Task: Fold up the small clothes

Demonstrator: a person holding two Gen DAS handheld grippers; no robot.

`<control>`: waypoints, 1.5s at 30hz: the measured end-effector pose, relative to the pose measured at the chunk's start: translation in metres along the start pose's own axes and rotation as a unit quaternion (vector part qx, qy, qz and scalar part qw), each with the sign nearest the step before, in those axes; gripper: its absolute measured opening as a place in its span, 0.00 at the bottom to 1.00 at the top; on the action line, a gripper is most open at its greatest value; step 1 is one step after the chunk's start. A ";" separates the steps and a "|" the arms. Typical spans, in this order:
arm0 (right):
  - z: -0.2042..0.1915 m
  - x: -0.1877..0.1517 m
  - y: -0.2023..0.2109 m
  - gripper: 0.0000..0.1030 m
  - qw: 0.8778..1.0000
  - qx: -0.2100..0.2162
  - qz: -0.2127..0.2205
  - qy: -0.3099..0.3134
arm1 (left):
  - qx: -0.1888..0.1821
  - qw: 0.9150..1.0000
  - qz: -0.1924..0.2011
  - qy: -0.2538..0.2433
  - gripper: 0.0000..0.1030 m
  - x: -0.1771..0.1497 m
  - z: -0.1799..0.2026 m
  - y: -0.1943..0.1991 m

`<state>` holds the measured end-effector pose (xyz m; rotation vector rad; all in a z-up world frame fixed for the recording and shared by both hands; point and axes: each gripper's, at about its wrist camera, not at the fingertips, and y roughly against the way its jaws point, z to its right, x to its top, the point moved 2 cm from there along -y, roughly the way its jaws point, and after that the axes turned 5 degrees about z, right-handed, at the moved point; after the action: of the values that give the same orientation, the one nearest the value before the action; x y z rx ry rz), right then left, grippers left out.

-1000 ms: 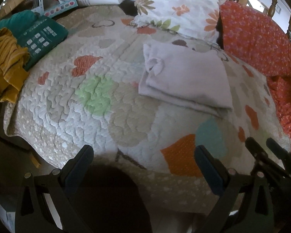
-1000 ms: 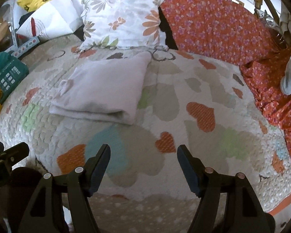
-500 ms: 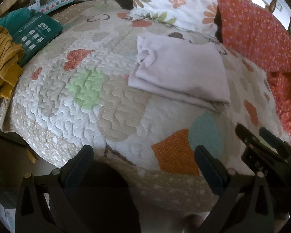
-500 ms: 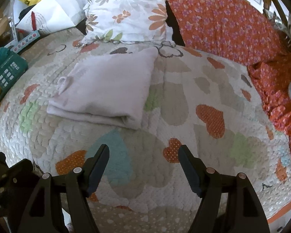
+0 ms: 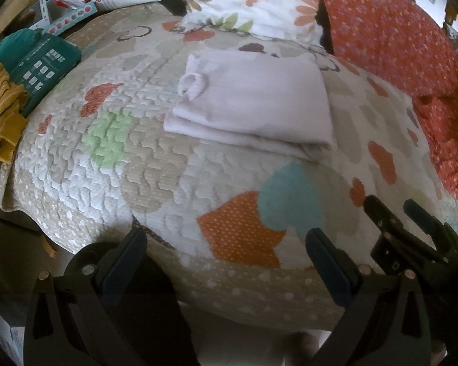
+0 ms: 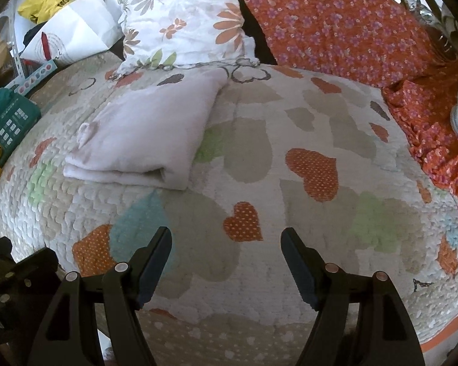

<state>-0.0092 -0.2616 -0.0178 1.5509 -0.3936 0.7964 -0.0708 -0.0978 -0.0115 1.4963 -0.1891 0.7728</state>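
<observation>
Both grippers have drawn back; left gripper (image 5: 226, 253) and right gripper (image 6: 226, 250) spread empty, folded white garment (image 5: 253, 106) ahead, seemingly finished.

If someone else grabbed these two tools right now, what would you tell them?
Left hand-held gripper: open, empty, near the quilt's front edge.
Right hand-held gripper: open, empty, over the quilt.
Pale garment: folded into a flat stack on the quilt, in front of the floral pillow.
Done: that piece looks finished.
Left: a yellow striped garment lies bunched at the quilt's left edge, probably next.
</observation>
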 end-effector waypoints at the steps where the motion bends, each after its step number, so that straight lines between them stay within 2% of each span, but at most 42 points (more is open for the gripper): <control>1: 0.003 -0.001 0.001 0.77 1.000 -0.001 0.001 -0.003 | 0.000 1.000 0.000 -0.003 1.00 -0.001 0.003 0.001; 8: 0.013 -0.005 0.001 0.78 1.000 -0.003 -0.002 -0.015 | -0.003 1.000 -0.009 -0.009 1.00 -0.006 0.008 -0.001; 45: 0.002 -0.014 -0.008 0.79 1.000 -0.012 -0.022 -0.002 | -0.012 0.999 -0.045 0.023 1.00 -0.015 -0.004 -0.016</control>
<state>-0.0137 -0.2649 -0.0332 1.5338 -0.3686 0.7525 -0.0742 -0.0978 -0.0335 1.4528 -0.0958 0.7297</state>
